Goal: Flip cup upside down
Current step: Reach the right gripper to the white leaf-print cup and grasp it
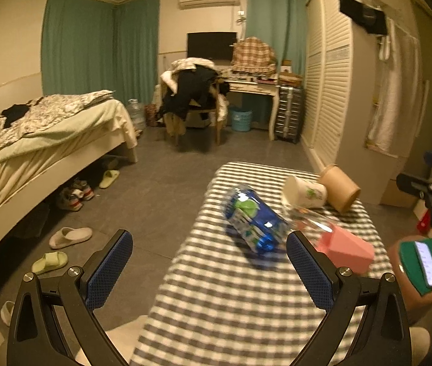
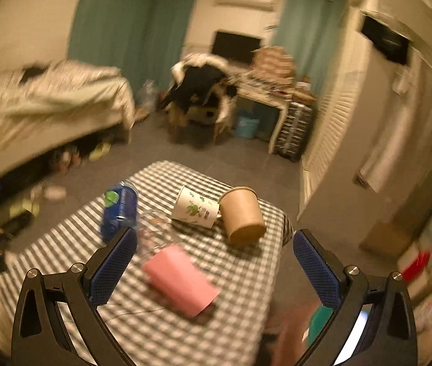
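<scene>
Several cups lie on their sides on a checkered table (image 1: 222,311) (image 2: 240,277). A pink cup (image 1: 345,248) (image 2: 181,279) is nearest. Behind it lie a clear glass (image 1: 312,218) (image 2: 155,231), a white printed paper cup (image 1: 304,192) (image 2: 196,207) and a brown paper cup (image 1: 339,187) (image 2: 243,215). A blue bottle (image 1: 255,221) (image 2: 118,210) lies at the left. My left gripper (image 1: 210,250) is open and empty, above the table's near left part. My right gripper (image 2: 216,245) is open and empty, above the pink cup.
A bed (image 1: 33,140) stands at the left with slippers (image 1: 69,236) on the floor. A chair heaped with clothes (image 1: 194,97), a desk (image 1: 255,87) and a louvred wardrobe (image 1: 328,76) are behind. A phone on a green holder (image 1: 426,263) is to the table's right.
</scene>
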A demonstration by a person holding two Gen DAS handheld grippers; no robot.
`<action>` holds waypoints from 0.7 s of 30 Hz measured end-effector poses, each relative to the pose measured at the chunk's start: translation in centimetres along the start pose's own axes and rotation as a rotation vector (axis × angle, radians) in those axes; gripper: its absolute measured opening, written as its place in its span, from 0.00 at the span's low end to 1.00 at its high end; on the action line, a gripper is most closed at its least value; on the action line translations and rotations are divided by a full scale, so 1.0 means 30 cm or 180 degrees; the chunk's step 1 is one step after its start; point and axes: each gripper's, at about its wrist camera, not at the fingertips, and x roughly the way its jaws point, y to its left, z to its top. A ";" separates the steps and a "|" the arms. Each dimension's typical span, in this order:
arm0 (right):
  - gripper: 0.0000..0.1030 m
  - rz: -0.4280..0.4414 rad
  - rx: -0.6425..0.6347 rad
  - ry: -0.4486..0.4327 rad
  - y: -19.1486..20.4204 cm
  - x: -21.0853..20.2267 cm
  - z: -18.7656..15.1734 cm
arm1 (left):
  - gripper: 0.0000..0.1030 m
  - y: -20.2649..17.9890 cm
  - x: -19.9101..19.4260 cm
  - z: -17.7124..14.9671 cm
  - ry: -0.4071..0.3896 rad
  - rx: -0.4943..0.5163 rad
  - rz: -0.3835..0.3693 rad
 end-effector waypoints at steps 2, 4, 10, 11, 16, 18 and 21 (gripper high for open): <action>1.00 0.0131 -0.0238 0.0094 -0.019 0.077 0.052 | 1.00 0.003 0.036 0.023 0.0020 -0.0034 0.0084; 1.00 0.0248 -0.0523 0.0195 -0.026 0.161 0.102 | 1.00 0.006 0.083 0.048 0.0066 -0.0087 0.0160; 1.00 0.0478 -0.1117 0.0737 -0.003 0.439 0.141 | 1.00 0.003 0.232 0.103 0.0209 -0.0139 0.0290; 1.00 0.0532 -0.1148 0.0800 0.003 0.482 0.141 | 1.00 0.005 0.253 0.106 0.0225 -0.0139 0.0300; 0.94 0.0703 -0.1405 0.1159 0.037 0.700 0.136 | 1.00 0.025 0.362 0.100 0.0331 -0.0095 0.0402; 0.84 0.0802 -0.1490 0.1351 0.043 0.787 0.116 | 1.00 0.034 0.397 0.092 0.0385 -0.0126 0.0422; 0.82 0.0926 -0.1616 0.1510 0.066 0.861 0.102 | 1.00 0.056 0.449 0.085 0.0472 -0.0208 0.0409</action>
